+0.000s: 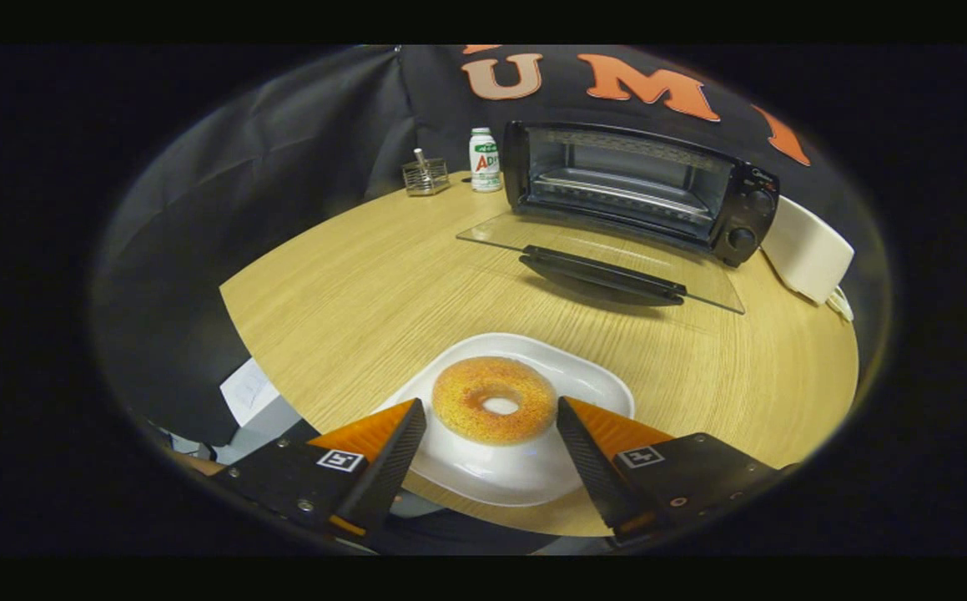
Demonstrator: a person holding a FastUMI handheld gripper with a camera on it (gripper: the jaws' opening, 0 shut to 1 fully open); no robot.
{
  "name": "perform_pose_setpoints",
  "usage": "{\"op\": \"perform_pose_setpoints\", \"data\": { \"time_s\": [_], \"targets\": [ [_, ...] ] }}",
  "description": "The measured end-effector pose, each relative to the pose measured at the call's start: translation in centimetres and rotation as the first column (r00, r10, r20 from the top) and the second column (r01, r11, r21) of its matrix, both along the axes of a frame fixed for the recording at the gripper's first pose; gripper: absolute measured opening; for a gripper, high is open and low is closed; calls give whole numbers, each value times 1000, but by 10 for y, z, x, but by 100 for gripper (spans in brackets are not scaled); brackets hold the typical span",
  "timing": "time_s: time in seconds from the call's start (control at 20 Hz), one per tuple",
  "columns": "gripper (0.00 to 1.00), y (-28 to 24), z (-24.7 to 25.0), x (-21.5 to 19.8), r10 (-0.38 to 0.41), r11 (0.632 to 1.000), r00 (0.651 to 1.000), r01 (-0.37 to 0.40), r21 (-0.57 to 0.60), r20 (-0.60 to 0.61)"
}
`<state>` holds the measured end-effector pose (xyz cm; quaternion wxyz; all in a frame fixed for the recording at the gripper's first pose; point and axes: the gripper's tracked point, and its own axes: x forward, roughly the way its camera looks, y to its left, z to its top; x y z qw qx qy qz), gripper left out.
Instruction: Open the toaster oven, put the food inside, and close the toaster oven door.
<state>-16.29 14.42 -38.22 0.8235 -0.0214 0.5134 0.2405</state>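
Toaster oven point(642, 188) stands at the far side of the counter point(366, 292), well beyond the tool point(491, 411), with its glass door point(600, 267) folded down flat onto the counter and the wire rack visible inside. Doughnut point(494, 399) rests on a white plate point(583, 380) near the front edge. The tool is released: its two fingers stand spread, one on each side of the doughnut, not pressing it. A bottle point(484, 159) and a small wire holder point(425, 176) stand left of the oven.
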Motion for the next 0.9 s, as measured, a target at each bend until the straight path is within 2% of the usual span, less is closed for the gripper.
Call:
{"op": "perform_pose_setpoints", "data": {
  "time_s": [0.2, 0.25, 0.35, 0.55, 0.9],
  "targets": [
    [78, 6, -2, 5, -25, 999, 1000, 25, 22, 12],
    [70, 8, 1, 8, -31, 999, 999, 30, 39, 19],
    [64, 12, 10, 18, -63, 995, 997, 60, 84, 33],
    [62, 14, 34, 52, -188, 965, 981, 175, 197, 52],
    [62, 8, 49, 137, -403, 861, 915, 373, 346, 14]
  ]
}}
